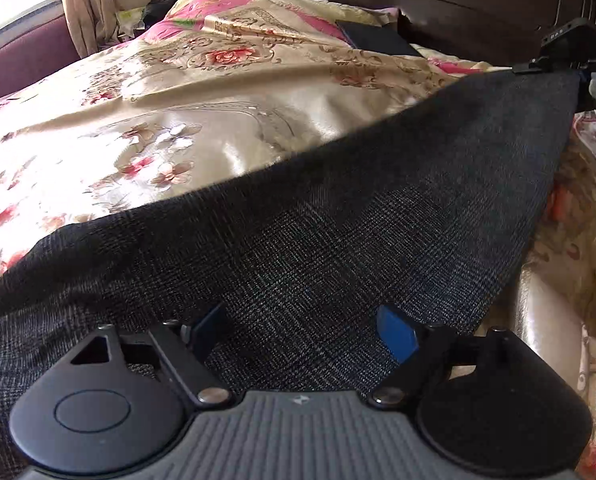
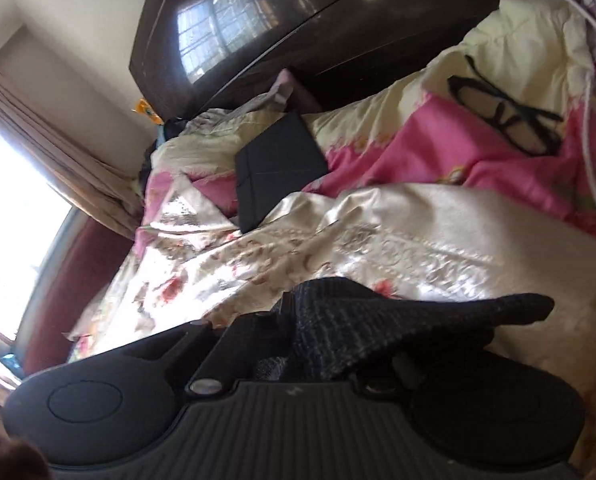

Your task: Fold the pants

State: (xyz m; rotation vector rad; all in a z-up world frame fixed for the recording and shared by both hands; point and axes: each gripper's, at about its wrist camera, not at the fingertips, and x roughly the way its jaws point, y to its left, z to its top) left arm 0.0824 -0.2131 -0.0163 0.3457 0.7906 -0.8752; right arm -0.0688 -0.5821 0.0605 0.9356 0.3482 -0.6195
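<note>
Pants (image 1: 337,220): dark grey check weave, stretched taut between both tongs over the bed (image 1: 178,128).
Left tongs (image 1: 303,334): spread apart, cloth lying between them.
Right tongs (image 2: 317,344): clenched on the pants' bunched edge.

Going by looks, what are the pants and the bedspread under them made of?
Pants: dark grey woven cloth, matte, probably wool-like suiting; a fine check weave shows in the left wrist view. Bedspread: cream floral fabric, glossy, probably satin; sunlight gleams along its folds.

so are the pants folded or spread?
Spread, held taut: pants stretch flat between left gripper and right gripper, clamped on fabric.
</note>
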